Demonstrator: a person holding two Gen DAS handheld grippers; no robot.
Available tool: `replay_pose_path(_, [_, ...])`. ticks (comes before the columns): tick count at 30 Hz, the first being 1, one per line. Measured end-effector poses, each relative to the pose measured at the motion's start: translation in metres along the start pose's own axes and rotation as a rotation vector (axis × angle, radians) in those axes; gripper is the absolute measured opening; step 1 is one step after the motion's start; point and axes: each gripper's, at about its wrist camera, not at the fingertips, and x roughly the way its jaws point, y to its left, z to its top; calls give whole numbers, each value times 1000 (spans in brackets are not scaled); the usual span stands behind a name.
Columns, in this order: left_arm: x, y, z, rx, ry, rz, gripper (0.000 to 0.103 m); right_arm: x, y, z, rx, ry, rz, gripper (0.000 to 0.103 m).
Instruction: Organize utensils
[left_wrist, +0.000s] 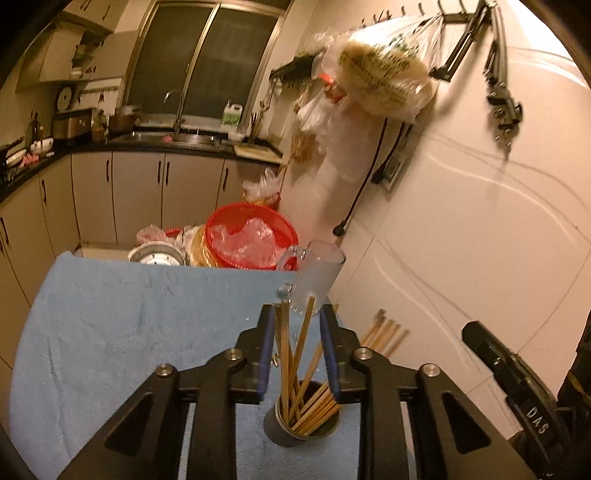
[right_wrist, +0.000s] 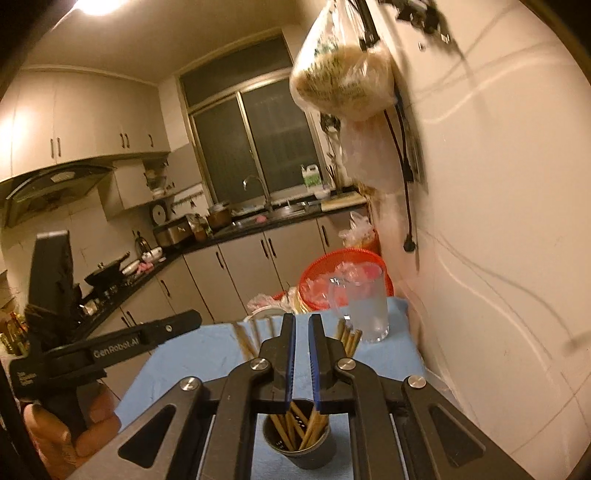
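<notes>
A dark metal cup (left_wrist: 301, 424) stands on the blue towel (left_wrist: 129, 325) and holds several wooden chopsticks (left_wrist: 295, 354). My left gripper (left_wrist: 297, 314) is open above the cup, and the chopsticks rise between its fingers without being pinched. In the right wrist view the same cup (right_wrist: 299, 446) sits below my right gripper (right_wrist: 302, 319), whose jaws are nearly closed with a narrow empty gap. More loose chopsticks (left_wrist: 386, 334) lie on the towel by the wall, also seen in the right wrist view (right_wrist: 347, 338). A frosted glass mug (left_wrist: 317, 277) stands empty at the towel's far corner.
The white wall (left_wrist: 480, 221) runs close along the right. A red basket (left_wrist: 251, 236) with plastic bags and a metal pot (left_wrist: 157, 254) sit beyond the towel's far edge. Bags hang from wall hooks (left_wrist: 380, 74). The left gripper's body (right_wrist: 110, 347) is at the left.
</notes>
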Motion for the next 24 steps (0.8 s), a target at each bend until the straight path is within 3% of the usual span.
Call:
replay_pose_path(3, [-23, -2, 0, 7, -27, -14, 29, -25, 9, 7, -7, -41, 11, 11])
replay_pose_path(5, [-38, -4, -1, 12, -45, -15, 37, -40, 14, 9, -10, -61, 13, 15])
replay_pose_path(8, [-65, -5, -7, 27, -76, -9, 42, -65, 23, 9, -17, -92, 18, 28])
replay_pose_path(9, [-75, -5, -11, 36, -84, -5, 43, -74, 26, 7, -15, -101, 16, 38])
replay_pose_path(10, [-85, -5, -17, 45, -92, 1, 44, -83, 28, 5, -11, -114, 14, 58])
replay_pose_path(12, [-99, -4, -28, 62, -106, 15, 52, -98, 32, -1, -11, -144, 5, 76])
replay_pose_path(17, [-126, 3, -65, 96, -111, 77, 65, -123, 40, -26, -6, -140, -44, 76])
replay_pose_path(24, [-152, 21, -135, 168, -121, 257, 79, -134, 56, -86, -71, -48, -203, 79])
